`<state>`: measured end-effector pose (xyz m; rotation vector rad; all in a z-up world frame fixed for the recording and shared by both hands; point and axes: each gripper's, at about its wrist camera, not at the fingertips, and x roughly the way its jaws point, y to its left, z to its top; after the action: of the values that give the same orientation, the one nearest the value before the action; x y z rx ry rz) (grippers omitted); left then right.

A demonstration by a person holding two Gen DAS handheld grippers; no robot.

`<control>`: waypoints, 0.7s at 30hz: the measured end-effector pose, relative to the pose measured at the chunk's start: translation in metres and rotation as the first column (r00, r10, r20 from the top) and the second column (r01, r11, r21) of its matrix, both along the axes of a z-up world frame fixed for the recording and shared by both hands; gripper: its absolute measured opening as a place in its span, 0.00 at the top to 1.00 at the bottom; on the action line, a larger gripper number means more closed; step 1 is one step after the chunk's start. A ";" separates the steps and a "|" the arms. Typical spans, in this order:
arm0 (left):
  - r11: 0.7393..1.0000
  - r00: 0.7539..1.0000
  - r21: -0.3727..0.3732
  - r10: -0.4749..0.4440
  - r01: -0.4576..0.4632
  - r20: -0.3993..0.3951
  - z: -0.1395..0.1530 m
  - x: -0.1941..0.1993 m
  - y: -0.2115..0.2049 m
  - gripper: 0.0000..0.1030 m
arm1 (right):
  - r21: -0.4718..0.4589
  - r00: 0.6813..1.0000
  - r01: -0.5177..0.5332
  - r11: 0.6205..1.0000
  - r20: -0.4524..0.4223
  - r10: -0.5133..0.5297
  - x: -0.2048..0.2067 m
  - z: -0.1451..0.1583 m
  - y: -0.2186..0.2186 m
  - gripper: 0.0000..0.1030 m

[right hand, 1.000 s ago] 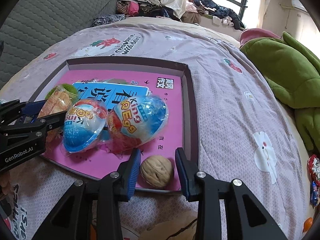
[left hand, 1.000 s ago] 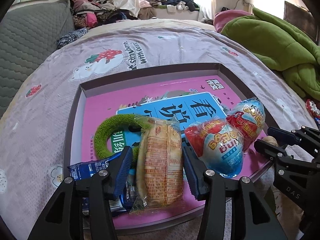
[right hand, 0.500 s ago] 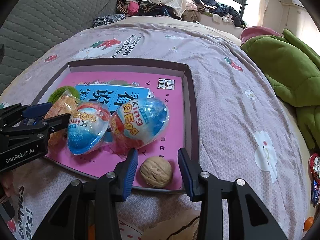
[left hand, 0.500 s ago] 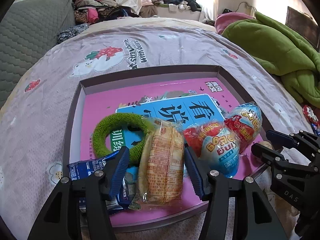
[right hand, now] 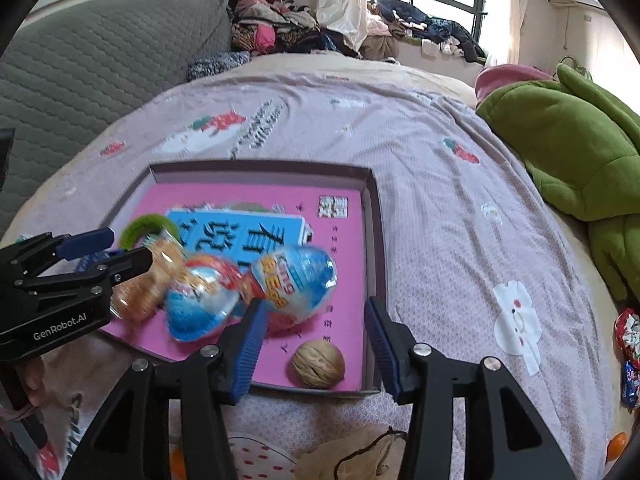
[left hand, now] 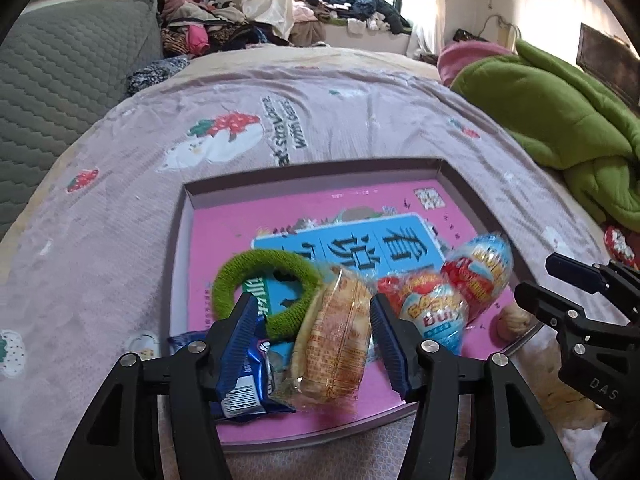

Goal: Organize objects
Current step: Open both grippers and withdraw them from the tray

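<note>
A shallow box [left hand: 180,240] with a pink floor lies on the bed. In it are a green ring [left hand: 256,268], a wrapped orange snack [left hand: 336,344], a blue packet [left hand: 248,376], two wrapped toy eggs [left hand: 432,312] [left hand: 480,268] and a walnut [right hand: 318,364]. My left gripper [left hand: 314,344] is open, its fingers either side of the snack, not touching it. My right gripper [right hand: 314,344] is open above the walnut, which lies free on the box floor. The box [right hand: 376,240], eggs [right hand: 200,300] [right hand: 296,280] and snack [right hand: 148,292] also show in the right wrist view.
A green blanket [left hand: 560,120] lies at the right of the bed, a grey quilted headboard [left hand: 60,92] at the left. Clothes [left hand: 208,36] are piled behind. Small wrapped items [right hand: 628,340] lie on the bedsheet at the far right.
Both grippers have drawn back and up from the box. The right gripper has opened wider around the walnut. The objects in the box have stayed put.
</note>
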<state>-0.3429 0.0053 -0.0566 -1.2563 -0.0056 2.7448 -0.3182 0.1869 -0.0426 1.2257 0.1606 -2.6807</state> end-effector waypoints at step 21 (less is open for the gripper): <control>0.996 0.990 0.065 -0.045 0.054 -0.133 0.098 0.067 0.019 0.42 | -0.110 0.977 -0.052 0.993 -0.211 0.028 0.068 0.105 0.006 0.48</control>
<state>-0.2761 0.0239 0.0411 -1.0418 -0.0551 2.7536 -0.2499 0.1928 0.0619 0.8971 0.0587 -2.7364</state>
